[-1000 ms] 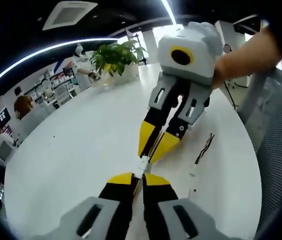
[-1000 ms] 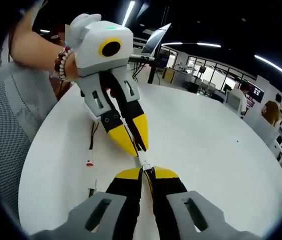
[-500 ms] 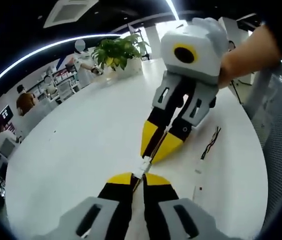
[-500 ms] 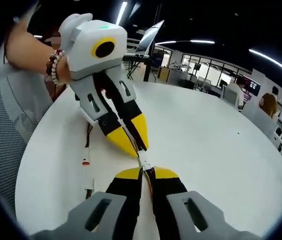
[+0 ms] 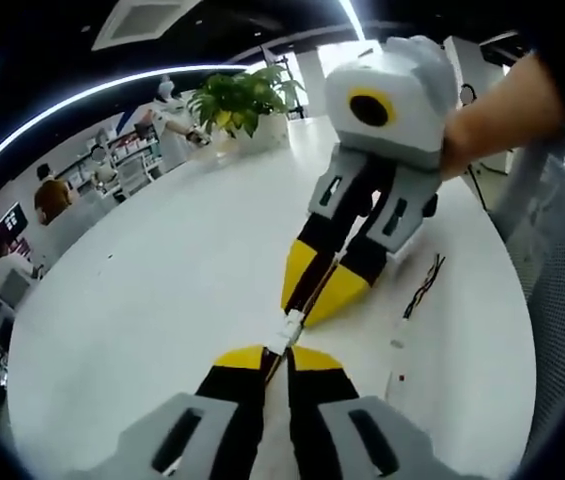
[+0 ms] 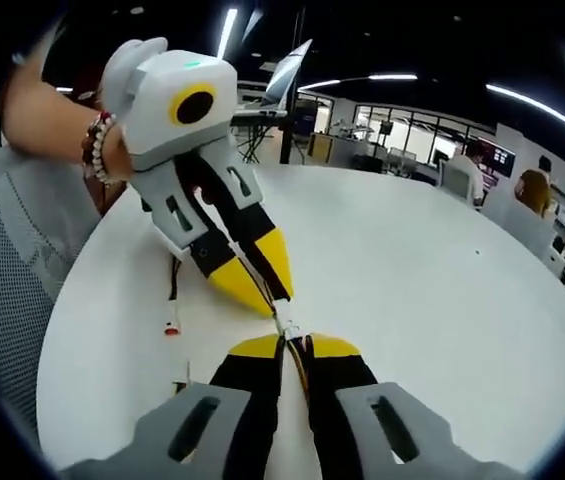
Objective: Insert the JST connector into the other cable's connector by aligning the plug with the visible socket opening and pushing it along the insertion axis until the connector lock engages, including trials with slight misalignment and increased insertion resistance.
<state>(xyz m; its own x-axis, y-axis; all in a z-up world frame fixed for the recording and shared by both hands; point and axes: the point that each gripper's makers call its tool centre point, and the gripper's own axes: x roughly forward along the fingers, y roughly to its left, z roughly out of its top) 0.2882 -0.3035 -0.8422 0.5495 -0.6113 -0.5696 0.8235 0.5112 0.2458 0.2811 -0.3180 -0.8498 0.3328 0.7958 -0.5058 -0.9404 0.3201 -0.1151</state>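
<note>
1. The white round tabletop (image 5: 152,300) carries everything; a potted plant (image 5: 234,100) stands at its far edge in the left gripper view.
2. The right gripper (image 5: 307,308) comes into the left gripper view from the far right. A hand (image 5: 482,120) holds it, and its yellow tips are closed on a thin cable.
3. The left gripper (image 6: 267,298) comes into the right gripper view from the far left. A hand with a bead bracelet (image 6: 95,150) holds it, and its jaws are closed on the other cable.
4. A loose cable (image 5: 420,288) with dark wires lies on the tabletop, to the right of the right gripper. In the right gripper view it lies left of the left gripper and ends in a small red plug (image 6: 171,328).
5. The white connector (image 5: 289,326) sits between the tips of both grippers, just above the tabletop. The two halves touch, but I cannot tell if the lock is engaged.
</note>
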